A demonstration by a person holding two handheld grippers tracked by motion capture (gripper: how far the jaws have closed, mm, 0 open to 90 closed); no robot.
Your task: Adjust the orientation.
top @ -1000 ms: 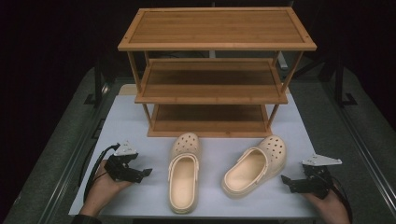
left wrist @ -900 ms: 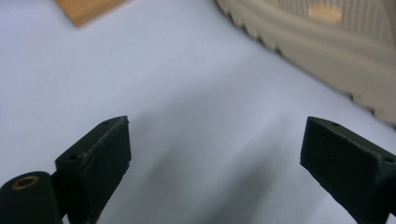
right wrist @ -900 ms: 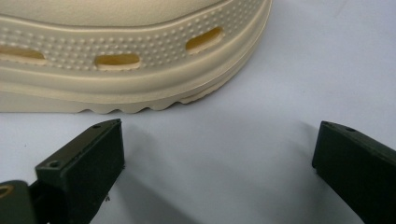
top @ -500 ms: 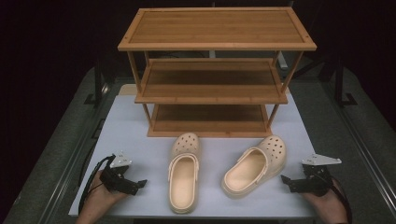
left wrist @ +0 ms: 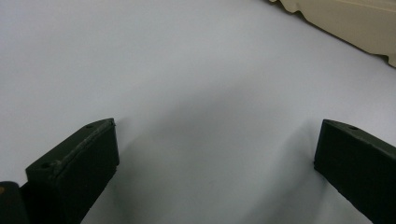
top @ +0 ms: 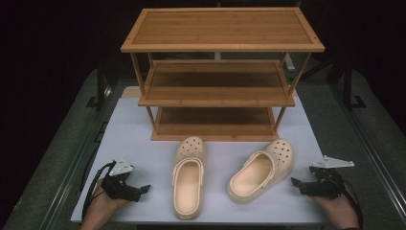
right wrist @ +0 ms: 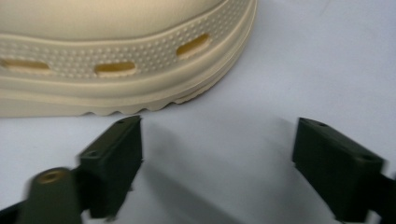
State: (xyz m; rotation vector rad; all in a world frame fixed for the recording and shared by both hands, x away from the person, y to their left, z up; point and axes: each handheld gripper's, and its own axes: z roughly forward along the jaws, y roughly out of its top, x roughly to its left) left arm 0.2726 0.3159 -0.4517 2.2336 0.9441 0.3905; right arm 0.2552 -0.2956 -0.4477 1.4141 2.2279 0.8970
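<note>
Two cream foam clogs sit mid-counter, near the three-tier bamboo shoe rack (top: 220,76): left clog (top: 188,176) straight, right clog (top: 262,168) angled. My left gripper (top: 136,190) and right gripper (top: 299,184) are both wide, empty, outboard. Likely rack job: grab the sidewall, not the toe. White counter (top: 139,139), dark room.

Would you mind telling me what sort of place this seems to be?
Probably a staged recording bench, not a home: a white table against dark surroundings, bearing just a bamboo rack and two clogs, with a hand-held gripper at each side.
</note>
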